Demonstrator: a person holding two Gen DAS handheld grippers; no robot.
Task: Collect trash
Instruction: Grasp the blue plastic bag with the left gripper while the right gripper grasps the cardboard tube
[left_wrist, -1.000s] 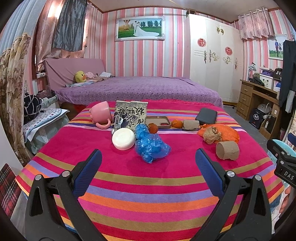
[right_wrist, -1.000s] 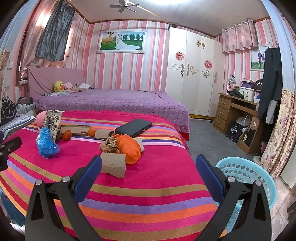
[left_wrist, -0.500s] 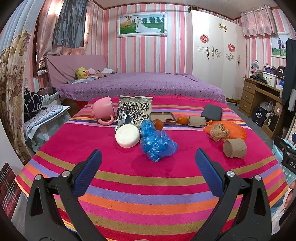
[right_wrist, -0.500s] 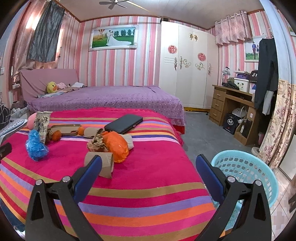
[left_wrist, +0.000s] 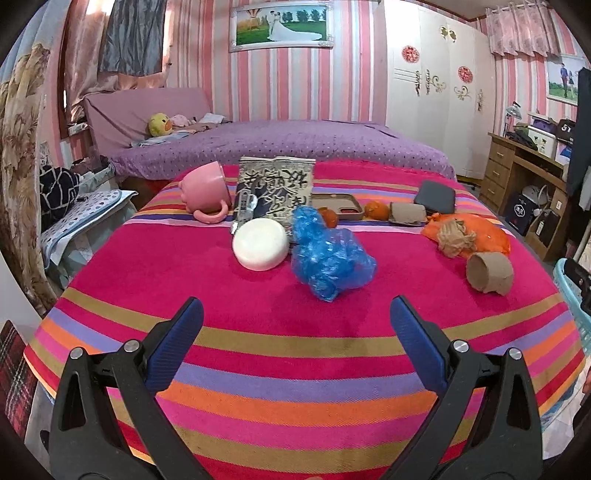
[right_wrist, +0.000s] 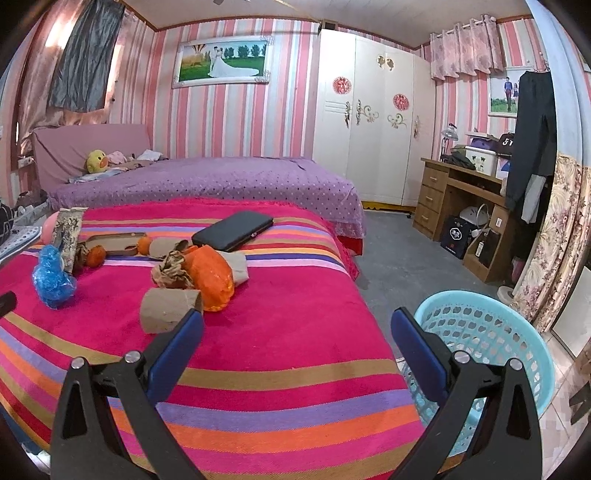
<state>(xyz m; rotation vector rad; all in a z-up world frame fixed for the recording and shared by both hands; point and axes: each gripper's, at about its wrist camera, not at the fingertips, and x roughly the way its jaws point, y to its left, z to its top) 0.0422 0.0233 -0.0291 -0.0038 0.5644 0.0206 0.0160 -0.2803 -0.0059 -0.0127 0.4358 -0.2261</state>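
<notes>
A crumpled blue plastic bag (left_wrist: 328, 260) lies mid-table on the striped cloth (left_wrist: 288, 332); it also shows in the right wrist view (right_wrist: 51, 277). A cardboard roll (left_wrist: 489, 273) (right_wrist: 170, 308), an orange bag with crumpled brown paper (left_wrist: 469, 236) (right_wrist: 210, 277) and a second roll (left_wrist: 408, 214) lie to the right. A light blue basket (right_wrist: 491, 354) stands on the floor right of the table. My left gripper (left_wrist: 295, 314) is open, short of the blue bag. My right gripper (right_wrist: 295, 321) is open, beside the near cardboard roll.
A pink cup (left_wrist: 205, 188), a printed packet (left_wrist: 275, 188), a white round lid (left_wrist: 260, 248), a phone case (left_wrist: 336, 206), two oranges (left_wrist: 376, 210) and a black case (right_wrist: 232, 230) sit on the table. A purple bed (right_wrist: 207, 181) lies behind, a desk (right_wrist: 461, 199) at right.
Both grippers have moved forward toward the table. The blue bag has grown nearer in the left view; the cardboard roll and basket have grown nearer in the right view. Nothing was grasped.
</notes>
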